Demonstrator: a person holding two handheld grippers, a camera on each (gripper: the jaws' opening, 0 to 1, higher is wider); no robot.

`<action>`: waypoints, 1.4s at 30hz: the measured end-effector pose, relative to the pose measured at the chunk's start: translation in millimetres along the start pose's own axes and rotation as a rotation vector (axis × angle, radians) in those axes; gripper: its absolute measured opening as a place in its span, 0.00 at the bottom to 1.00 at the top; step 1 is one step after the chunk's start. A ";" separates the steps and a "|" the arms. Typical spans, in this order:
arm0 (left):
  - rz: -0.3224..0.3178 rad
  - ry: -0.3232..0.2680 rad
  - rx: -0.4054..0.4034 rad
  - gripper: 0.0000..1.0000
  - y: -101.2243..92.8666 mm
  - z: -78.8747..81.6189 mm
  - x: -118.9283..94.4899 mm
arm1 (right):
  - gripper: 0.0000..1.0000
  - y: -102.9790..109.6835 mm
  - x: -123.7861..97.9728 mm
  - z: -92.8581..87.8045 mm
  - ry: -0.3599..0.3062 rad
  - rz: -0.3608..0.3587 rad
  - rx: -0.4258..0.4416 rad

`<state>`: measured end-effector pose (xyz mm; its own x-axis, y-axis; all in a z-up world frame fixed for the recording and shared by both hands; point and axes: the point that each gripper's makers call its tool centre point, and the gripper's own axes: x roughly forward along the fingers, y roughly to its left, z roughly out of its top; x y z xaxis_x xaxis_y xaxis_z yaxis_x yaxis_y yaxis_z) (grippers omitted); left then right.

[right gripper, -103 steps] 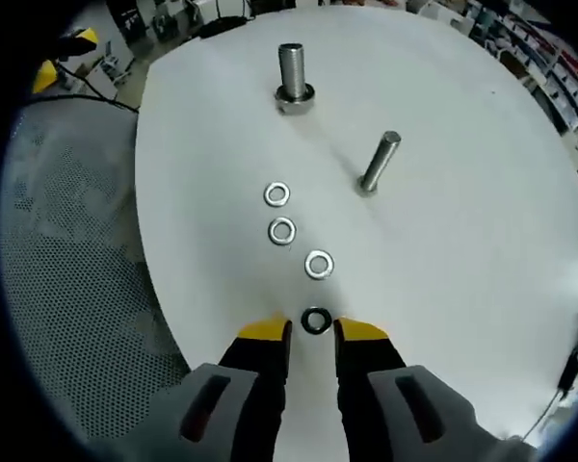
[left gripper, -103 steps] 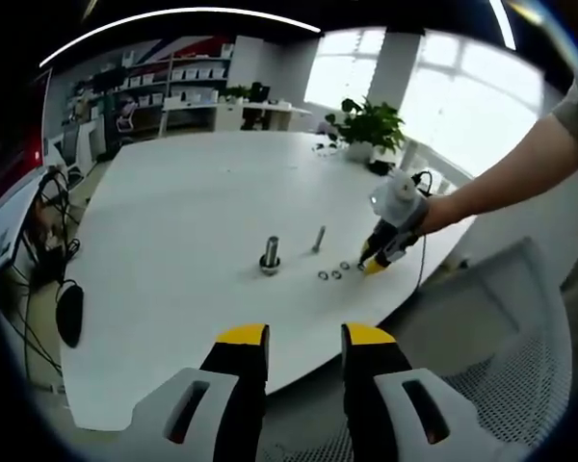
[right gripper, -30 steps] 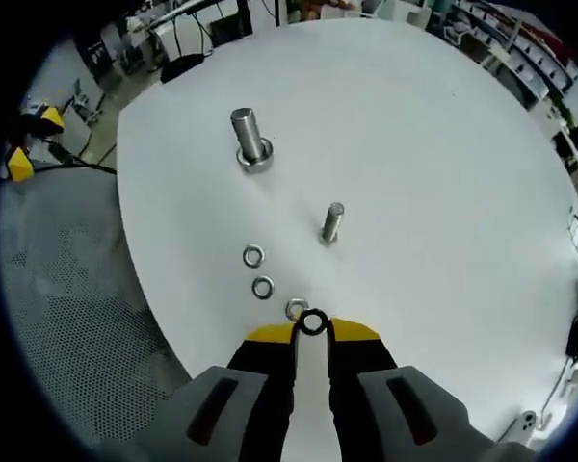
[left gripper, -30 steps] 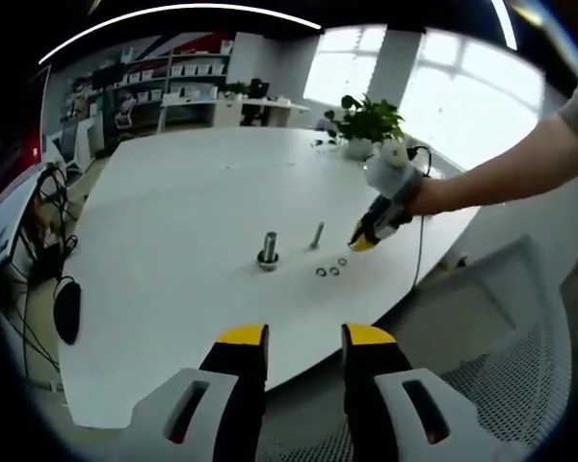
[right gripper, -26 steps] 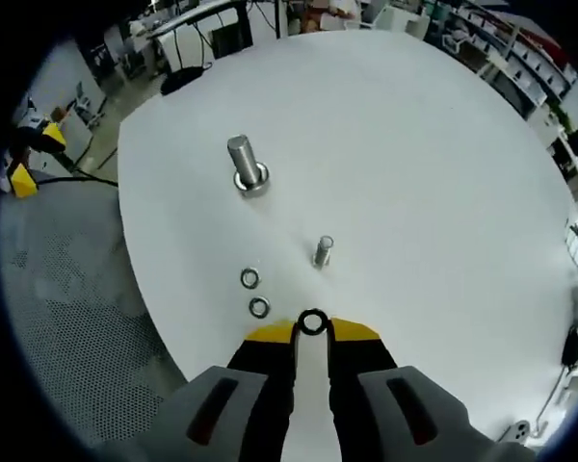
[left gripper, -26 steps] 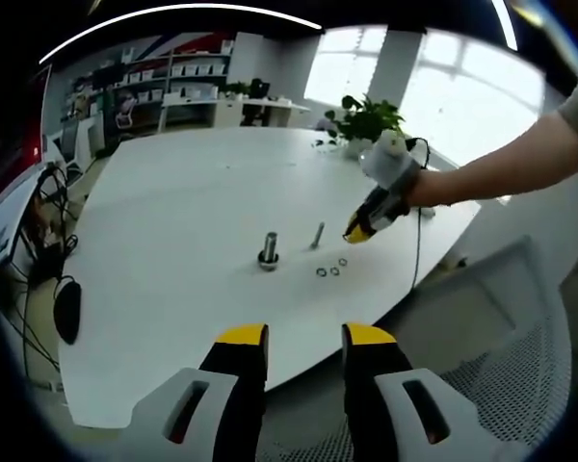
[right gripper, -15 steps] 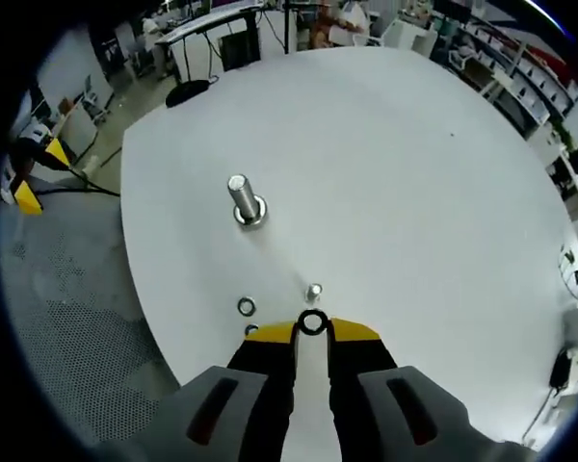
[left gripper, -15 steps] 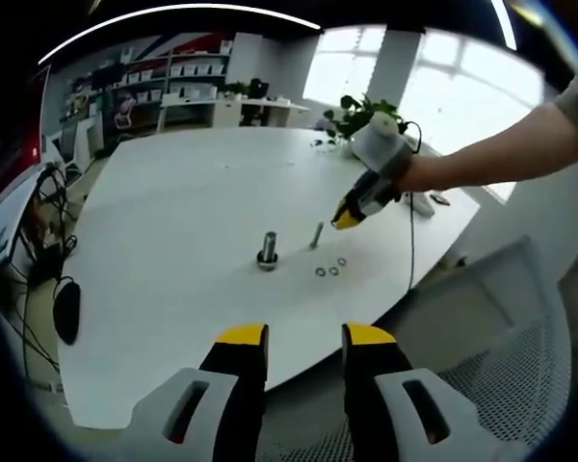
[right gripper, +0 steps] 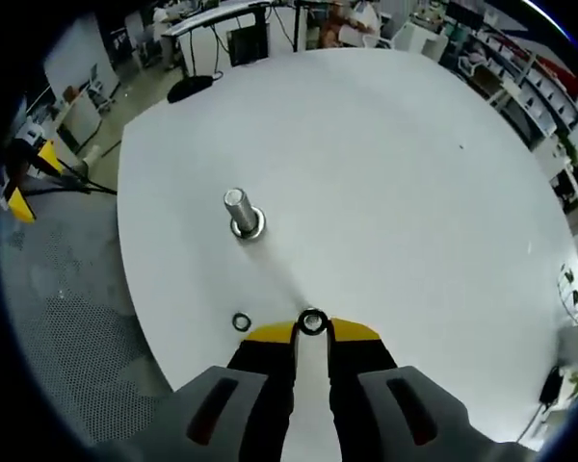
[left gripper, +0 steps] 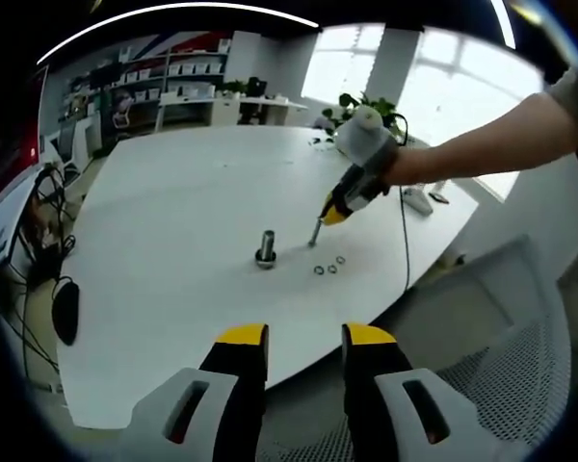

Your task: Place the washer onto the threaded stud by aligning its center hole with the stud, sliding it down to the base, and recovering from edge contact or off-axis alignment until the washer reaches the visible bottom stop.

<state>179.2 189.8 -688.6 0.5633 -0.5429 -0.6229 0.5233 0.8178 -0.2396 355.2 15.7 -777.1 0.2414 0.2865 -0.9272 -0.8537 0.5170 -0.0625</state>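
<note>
Small dark metal ring washer (right gripper: 312, 321) pinched at its edge between the yellow tips of the right gripper (right gripper: 312, 330), carried in the air above the round white counter (right gripper: 395, 202), near the edge closest to the person. Narrow closure on the washer, hole facing the camera. Directly beneath the tips, seemingly the slim upright bolt (left gripper: 314, 233); further in from that edge, the thick steel threaded stud (right gripper: 239, 211) standing on its hex base. Loose silver washers (left gripper: 328, 267) lying on the counter just beside the slim bolt. Best done by levelling the washer flat, centring the hole over the chosen stud's top, lowering straight, and wiggling lightly on any edge catch. Left gripper (left gripper: 305, 339) parted and empty, held off the counter's near edge over a mesh chair (left gripper: 520, 356).
</note>
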 end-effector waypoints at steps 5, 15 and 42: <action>-0.001 -0.003 -0.001 0.28 -0.3 0.6 -0.1 | 0.13 0.5 4.7 -3.0 0.022 0.006 -0.006; -0.004 -0.009 -0.002 0.28 -0.5 1.4 -0.5 | 0.13 -0.6 12.2 -6.3 0.047 0.006 -0.019; -0.012 -0.003 -0.009 0.28 -0.6 0.6 -0.1 | 0.14 7.5 52.8 -20.4 0.115 0.043 -0.010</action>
<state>179.2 189.2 -688.0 0.5591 -0.5532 -0.6176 0.5238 0.8131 -0.2540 352.1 18.2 -834.0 0.1507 0.2133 -0.9653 -0.8668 0.4981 -0.0252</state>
